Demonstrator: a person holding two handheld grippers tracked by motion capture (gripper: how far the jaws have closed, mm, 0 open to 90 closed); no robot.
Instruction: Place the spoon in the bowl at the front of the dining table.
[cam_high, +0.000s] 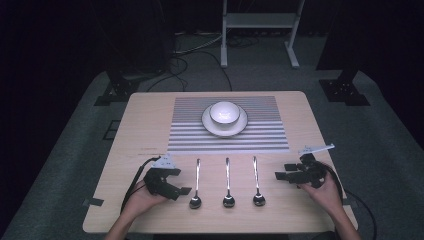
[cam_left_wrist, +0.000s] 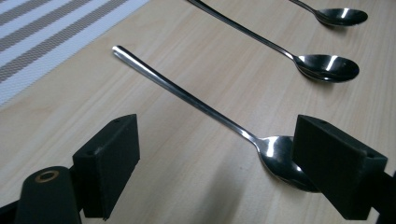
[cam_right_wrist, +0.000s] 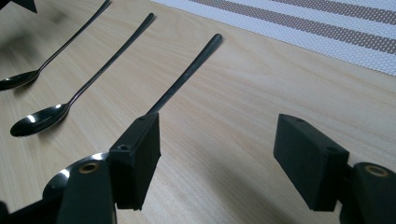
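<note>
Jaws of left gripper (cam_left_wrist: 215, 163) standing wide around nearest spoon (cam_left_wrist: 210, 112), nothing gripped, right gripper (cam_right_wrist: 219, 158) gaping, spoon lying lengthwise, handle pointing toward placemat (cam_high: 260, 135), bowl end facing person.

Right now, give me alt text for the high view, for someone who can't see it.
Three spoons lie side by side on a wooden table, bowls toward the person, with the left tool beside the leftmost spoon and the right tool beside the rightmost spoon. Behind them, a white bowl sits on a plate on a striped placemat.
</note>
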